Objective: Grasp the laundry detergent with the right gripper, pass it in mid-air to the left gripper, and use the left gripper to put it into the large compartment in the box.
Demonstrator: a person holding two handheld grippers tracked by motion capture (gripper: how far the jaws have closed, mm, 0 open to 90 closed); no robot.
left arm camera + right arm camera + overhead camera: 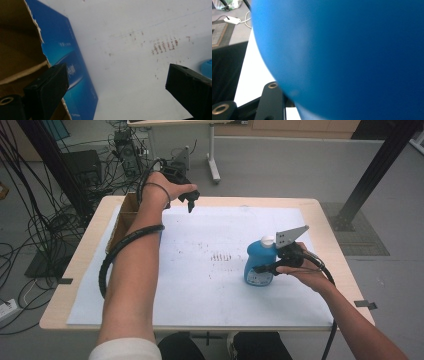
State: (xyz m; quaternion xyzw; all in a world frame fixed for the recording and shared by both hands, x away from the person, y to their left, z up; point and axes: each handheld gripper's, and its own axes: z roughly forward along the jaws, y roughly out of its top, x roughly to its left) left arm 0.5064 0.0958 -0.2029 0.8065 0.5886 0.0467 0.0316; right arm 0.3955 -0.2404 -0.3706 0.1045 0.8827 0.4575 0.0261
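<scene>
Right tool [265, 268]: jaws closed around the lower body of a blue bottle [260, 262], one black jaw pressed against its side in the right gripper view. Bottle: rounded blue plastic, white cap, pale label near the base, upright on the white sheet [210, 285] right of centre. Left tool [190, 202]: jaws wide apart, holding nothing, raised over the bench [75, 270] far edge beside a cardboard box [122, 217] with a blue panel.

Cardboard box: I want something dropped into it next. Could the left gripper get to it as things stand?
Probably yes: the left gripper, open and holding nothing, hovers just beside the cardboard box, with nothing between them.
</scene>
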